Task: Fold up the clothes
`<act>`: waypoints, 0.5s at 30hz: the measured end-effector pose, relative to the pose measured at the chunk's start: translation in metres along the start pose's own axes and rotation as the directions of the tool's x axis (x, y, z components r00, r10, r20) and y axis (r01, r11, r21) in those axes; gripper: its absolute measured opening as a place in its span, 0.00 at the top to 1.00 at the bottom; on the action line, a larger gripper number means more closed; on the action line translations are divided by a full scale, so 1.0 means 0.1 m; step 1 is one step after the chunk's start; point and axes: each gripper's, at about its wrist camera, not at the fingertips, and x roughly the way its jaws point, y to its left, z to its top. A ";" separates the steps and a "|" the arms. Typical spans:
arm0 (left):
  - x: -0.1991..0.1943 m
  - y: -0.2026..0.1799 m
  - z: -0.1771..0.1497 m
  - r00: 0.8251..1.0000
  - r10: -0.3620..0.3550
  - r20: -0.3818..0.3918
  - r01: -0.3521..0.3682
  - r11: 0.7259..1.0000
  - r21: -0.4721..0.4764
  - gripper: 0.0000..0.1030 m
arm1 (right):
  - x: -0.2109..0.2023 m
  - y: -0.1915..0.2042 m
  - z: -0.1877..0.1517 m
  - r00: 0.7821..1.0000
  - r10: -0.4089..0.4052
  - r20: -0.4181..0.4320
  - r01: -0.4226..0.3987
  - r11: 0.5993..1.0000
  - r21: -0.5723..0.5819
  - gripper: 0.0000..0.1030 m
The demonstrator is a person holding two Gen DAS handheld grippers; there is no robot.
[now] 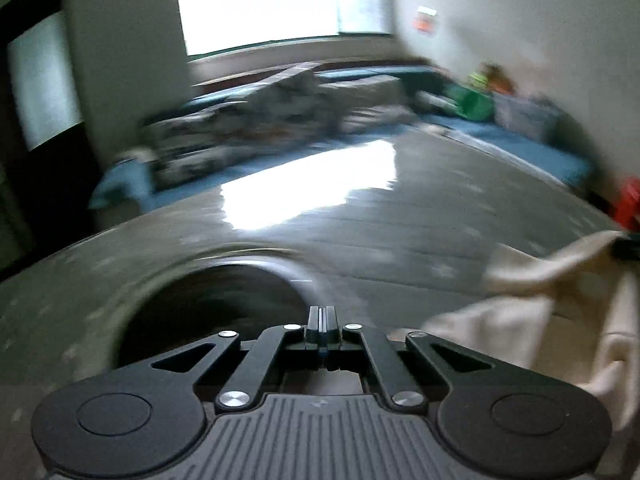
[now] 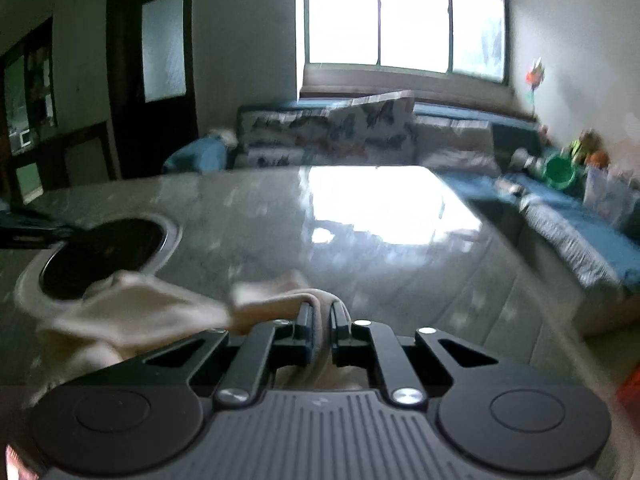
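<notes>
A cream garment lies bunched on the grey glossy table, and a fold of it runs up between the fingers of my right gripper, which is shut on it. In the left wrist view the same cream garment hangs at the right, lifted at its far corner by a dark tip at the frame edge. My left gripper is shut with its fingers pressed together and no cloth between them. It is over the table, beside a round dark recess.
The round dark recess is sunk in the table's left part. Beyond the table stands a blue sofa with patterned cushions, a green bucket and a clear box at the right. A red object sits by the table's right edge.
</notes>
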 end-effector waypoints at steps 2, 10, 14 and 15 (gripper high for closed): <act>-0.11 0.29 -0.02 1.000 0.010 0.001 -0.009 0.997 -0.082 1.00 | -0.02 -0.02 0.11 0.999 -0.008 0.034 0.008 1.000 0.009 0.93; -0.24 -0.11 -0.04 0.979 -0.204 -0.009 0.204 0.979 0.018 0.97 | -0.03 0.03 0.15 0.999 0.009 0.046 -0.010 0.999 0.030 0.93; -0.14 -0.65 -0.01 0.952 -0.304 -0.031 0.306 0.944 0.120 0.79 | -0.09 -0.07 0.05 1.000 -0.021 0.020 0.020 0.999 0.042 0.93; -0.10 -0.76 -0.01 0.947 -0.319 -0.039 0.321 0.937 0.140 0.75 | -0.12 -0.10 0.02 0.999 -0.032 0.015 0.032 0.998 0.045 0.93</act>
